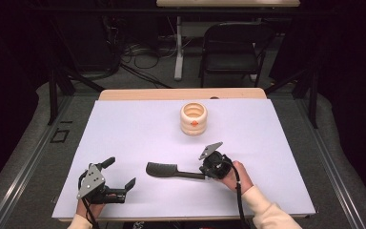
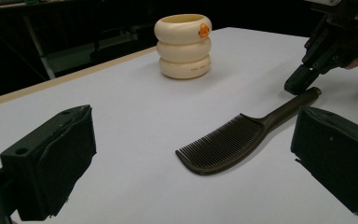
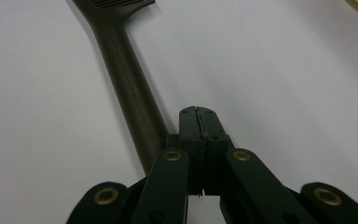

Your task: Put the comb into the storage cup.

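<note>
A dark comb point(image 1: 162, 169) lies flat on the white table top point(image 1: 133, 124), teeth end to the left and handle to the right. My right gripper point(image 1: 203, 174) is shut, its tips down at the handle's end. In the right gripper view the closed jaws point(image 3: 198, 114) sit just beside the comb handle point(image 3: 126, 79), with nothing between them. My left gripper point(image 1: 120, 172) rests open near the front left edge. In the left gripper view the comb point(image 2: 228, 142) lies ahead of its wide-apart jaws, untouched. Beyond it are the right gripper point(image 2: 298, 86) and a cream ringed cup point(image 2: 184, 46).
The cream ringed cup point(image 1: 193, 118), with an orange mark on its side, stands upright at the middle back of the table. Past the far wooden edge point(image 1: 181, 94) are a black chair point(image 1: 231, 47), a white table leg point(image 1: 178, 47) and floor cables.
</note>
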